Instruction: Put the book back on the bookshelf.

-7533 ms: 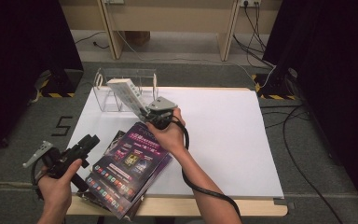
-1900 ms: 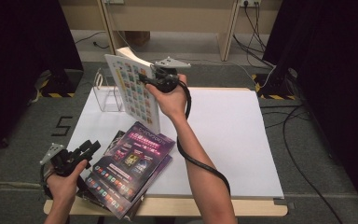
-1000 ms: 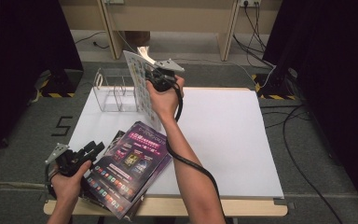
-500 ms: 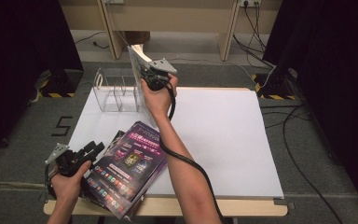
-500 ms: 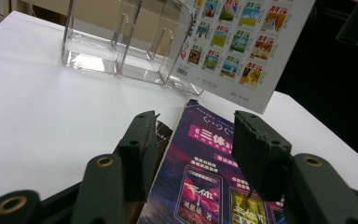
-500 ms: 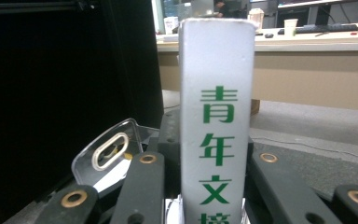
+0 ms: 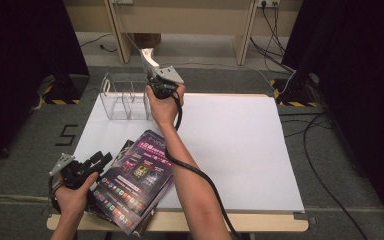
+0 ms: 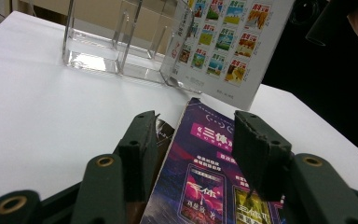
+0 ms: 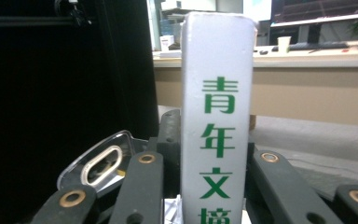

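Left gripper (image 7: 100,159) sits at about eight o'clock on the white table (image 7: 240,145), its jaws spread with nothing between the pads. In the left gripper view its two black jaws stand apart over the near edge of a stack of purple magazines (image 8: 205,186); whether they touch the cover I cannot tell. That stack (image 7: 135,182) lies flat at seven o'clock, its long axis running on a slant from the near edge toward one o'clock, with one corner past the table's front edge.

At eleven o'clock stands a clear acrylic magazine rack (image 7: 125,97) with upright dividers, its open top facing up. In the left gripper view the rack (image 8: 121,42) is at twelve o'clock, just beside a white magazine (image 8: 228,42) whose back cover shows rows of small coloured covers.

Right gripper (image 7: 156,80) is at twelve o'clock, at the right end of the rack, pinching that white magazine (image 7: 149,56). The magazine stands on end, long axis close to upright, top leaning slightly toward eleven o'clock. In the right gripper view its white spine (image 9: 216,116), printed with green characters, rises straight up between the jaws, and the rack's rounded corner (image 9: 102,163) shows at eight o'clock.
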Demonstrator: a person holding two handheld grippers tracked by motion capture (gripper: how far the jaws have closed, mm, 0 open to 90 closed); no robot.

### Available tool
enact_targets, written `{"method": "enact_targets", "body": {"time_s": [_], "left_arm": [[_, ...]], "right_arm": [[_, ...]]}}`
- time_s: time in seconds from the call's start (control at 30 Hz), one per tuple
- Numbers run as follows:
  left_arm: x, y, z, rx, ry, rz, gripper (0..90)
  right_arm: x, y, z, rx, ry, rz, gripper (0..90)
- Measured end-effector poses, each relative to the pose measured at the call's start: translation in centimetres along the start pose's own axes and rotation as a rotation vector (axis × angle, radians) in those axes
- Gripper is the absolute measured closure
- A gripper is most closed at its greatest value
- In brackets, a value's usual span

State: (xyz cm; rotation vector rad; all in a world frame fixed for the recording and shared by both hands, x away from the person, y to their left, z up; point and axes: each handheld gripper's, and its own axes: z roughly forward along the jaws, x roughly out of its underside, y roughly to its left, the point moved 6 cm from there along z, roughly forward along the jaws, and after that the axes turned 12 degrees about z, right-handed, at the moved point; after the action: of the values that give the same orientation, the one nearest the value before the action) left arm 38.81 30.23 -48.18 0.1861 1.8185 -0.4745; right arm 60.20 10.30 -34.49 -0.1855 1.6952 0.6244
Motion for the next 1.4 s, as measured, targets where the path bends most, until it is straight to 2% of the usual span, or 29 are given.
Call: {"method": "enact_targets", "body": {"time_s": [0.13, 0.17, 0.23, 0.37, 0.43, 0.57, 0.7, 0.77, 1.07, 1.23, 1.33, 1.4], "left_arm": [[-0.1, 0.0, -0.1, -0.002, -0.001, 0.003, 49.1], [0.0, 0.0, -0.1, -0.001, -0.001, 0.002, 49.1], [0.0, -0.1, 0.0, 0.002, -0.002, -0.001, 49.1], [0.0, -0.3, 0.1, 0.009, 0.003, -0.004, 49.1], [0.0, -0.4, 0.2, 0.009, 0.006, 0.001, 49.1], [0.1, -0.3, 0.2, 0.009, 0.006, 0.001, 49.0], [0.2, -0.2, 0.2, 0.006, 0.008, -0.001, 49.0], [0.1, -0.3, 0.2, 0.009, 0.007, -0.002, 49.0], [0.2, -0.3, 0.2, 0.014, 0.011, -0.012, 48.8], [0.1, -0.3, 0.1, 0.014, 0.006, -0.009, 48.8], [0.1, -0.1, 0.2, 0.012, 0.006, -0.013, 48.8], [0.1, -0.1, 0.2, 0.013, 0.006, -0.014, 48.8]], "right_arm": [[0.3, -0.3, -0.9, 0.031, 0.002, -0.04, 72.1], [0.4, -0.4, -1.3, 0.039, 0.021, -0.039, 71.6], [0.3, -0.6, -2.0, 0.049, 0.026, -0.046, 68.8], [0.5, -0.9, -2.9, 0.04, 0.097, -0.061, 66.6], [0.5, -1.2, -3.1, 0.038, 0.109, -0.069, 67.3], [0.3, -1.9, -3.5, 0.048, 0.159, -0.037, 65.0], [-0.6, -2.1, -4.2, 0.054, 0.161, -0.023, 65.7], [-0.8, -1.8, -4.5, 0.052, 0.182, -0.015, 66.7], [-1.3, -2.2, -3.8, 0.111, 0.29, 0.06, 73.9], [-1.6, -2.0, -3.5, 0.097, 0.276, 0.078, 74.4], [-1.9, -1.5, -3.1, 0.059, 0.266, 0.091, 74.4], [-1.9, -1.2, -2.8, 0.056, 0.248, 0.091, 74.5]]}}
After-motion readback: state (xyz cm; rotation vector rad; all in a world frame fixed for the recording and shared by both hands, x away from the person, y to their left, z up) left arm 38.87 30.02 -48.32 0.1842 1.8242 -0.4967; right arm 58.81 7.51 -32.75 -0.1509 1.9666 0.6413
